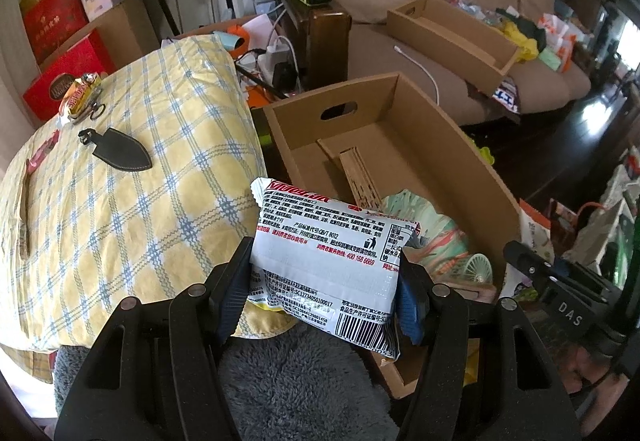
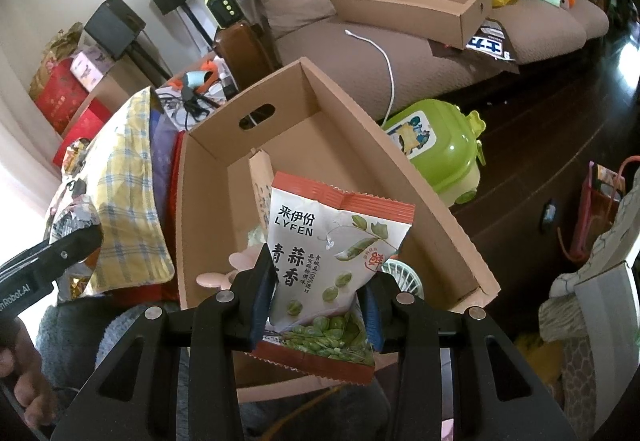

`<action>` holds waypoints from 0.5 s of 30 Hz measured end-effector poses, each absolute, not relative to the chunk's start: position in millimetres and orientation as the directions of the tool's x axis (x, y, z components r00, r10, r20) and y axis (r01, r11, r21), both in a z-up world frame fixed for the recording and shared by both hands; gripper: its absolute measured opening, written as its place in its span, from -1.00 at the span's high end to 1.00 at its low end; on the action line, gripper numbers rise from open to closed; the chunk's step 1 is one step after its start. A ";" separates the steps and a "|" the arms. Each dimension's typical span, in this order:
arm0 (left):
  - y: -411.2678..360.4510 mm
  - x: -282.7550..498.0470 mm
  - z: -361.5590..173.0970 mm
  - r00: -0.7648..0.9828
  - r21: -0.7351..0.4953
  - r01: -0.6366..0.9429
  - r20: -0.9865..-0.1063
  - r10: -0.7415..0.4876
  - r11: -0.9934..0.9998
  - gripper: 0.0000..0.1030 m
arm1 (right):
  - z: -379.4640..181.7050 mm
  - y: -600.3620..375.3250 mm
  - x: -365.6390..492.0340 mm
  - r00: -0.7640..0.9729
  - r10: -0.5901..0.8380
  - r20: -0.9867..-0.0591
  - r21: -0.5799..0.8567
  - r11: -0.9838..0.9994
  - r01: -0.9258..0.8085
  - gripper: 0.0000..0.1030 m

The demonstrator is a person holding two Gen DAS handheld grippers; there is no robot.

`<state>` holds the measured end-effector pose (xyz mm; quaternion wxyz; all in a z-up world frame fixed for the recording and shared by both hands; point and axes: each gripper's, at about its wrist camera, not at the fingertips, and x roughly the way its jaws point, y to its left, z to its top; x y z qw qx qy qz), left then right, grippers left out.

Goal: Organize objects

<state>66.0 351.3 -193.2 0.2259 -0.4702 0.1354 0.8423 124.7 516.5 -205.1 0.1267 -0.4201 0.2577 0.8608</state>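
Living room, sofa [image 2: 400, 53] behind cardboard box [image 2: 420, 193]. My left tongs [image 1: 324, 277] clamped on white packet [image 1: 324, 261], right tongs [image 2: 316, 297] on pea snack [image 2: 332, 253]; both hover above the box: lower well inside before I release.

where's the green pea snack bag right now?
In the right wrist view, the pea snack bag is clamped upright in the right tool, held above the near end of the open cardboard box, with a small white fan just behind it.

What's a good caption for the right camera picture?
Right gripper holds a green pea snack packet over the cardboard box.
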 end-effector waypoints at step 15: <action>355.6 69.6 -190.1 -0.486 0.022 -0.526 -0.829 0.278 -0.850 -0.15 | -213.4 519.2 124.2 -0.593 -0.004 -0.805 0.331 -0.832 -0.445 0.24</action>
